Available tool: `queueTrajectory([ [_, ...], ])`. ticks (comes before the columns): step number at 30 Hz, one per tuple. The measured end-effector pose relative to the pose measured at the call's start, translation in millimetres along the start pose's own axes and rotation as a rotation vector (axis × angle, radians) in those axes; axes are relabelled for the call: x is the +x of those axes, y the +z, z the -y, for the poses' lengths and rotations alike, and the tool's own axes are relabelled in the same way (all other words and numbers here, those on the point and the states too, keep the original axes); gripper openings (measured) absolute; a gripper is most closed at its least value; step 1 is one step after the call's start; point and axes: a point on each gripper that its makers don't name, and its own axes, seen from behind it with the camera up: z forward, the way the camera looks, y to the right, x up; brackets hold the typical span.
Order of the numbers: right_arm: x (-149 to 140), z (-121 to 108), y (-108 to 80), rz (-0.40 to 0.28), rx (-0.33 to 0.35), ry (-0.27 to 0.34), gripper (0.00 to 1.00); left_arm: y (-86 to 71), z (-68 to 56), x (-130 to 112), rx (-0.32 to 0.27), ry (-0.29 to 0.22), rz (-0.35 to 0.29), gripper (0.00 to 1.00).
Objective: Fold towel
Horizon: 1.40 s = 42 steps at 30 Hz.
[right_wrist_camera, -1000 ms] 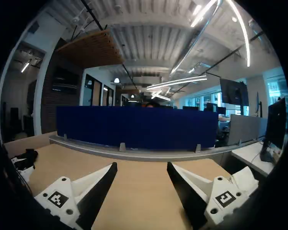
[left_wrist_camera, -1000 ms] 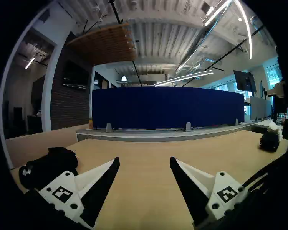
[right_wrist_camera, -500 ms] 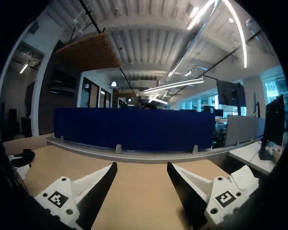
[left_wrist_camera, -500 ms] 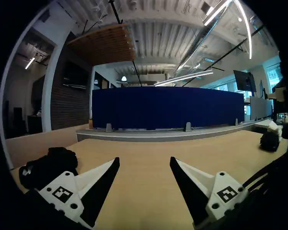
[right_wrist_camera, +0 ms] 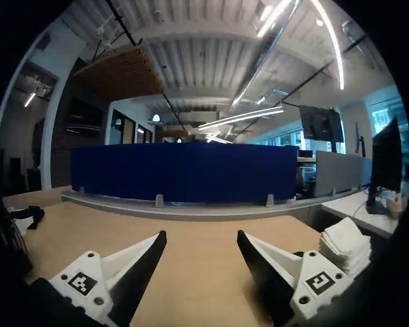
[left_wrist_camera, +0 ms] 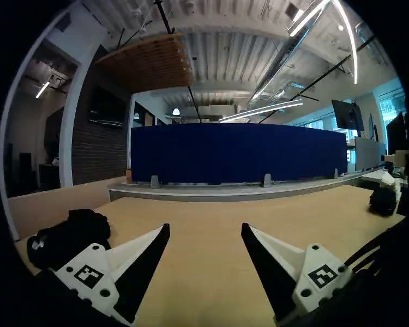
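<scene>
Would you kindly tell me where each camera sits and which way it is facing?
Left gripper view: rides the left hand-held gripper, low over the table, facing the blue partition; its open fingers show.
Right gripper view: rides the right hand-held gripper, same heading; open fingers, stacked white towels to the right.
Shared: table and partition.

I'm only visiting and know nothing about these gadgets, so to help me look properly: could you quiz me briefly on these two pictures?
1. True or false: the right claw is shut on a towel.
2. What colour is the partition behind the table? A red, B blue, C green.
3. Fill in: in the right gripper view, the stack of folded white towels lies at the picture's ___ edge.
Key: 1 false, it is open and empty; 2 B; 3 right.
</scene>
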Motion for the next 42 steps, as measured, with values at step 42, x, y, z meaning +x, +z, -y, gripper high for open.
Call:
queueTrajectory([
  [42, -60.9, -15.8, -1.8, -0.016, 0.0, 0.038, 1.0, 0.4, -0.1, 0.6, 0.0, 0.0, 0.0, 0.97],
])
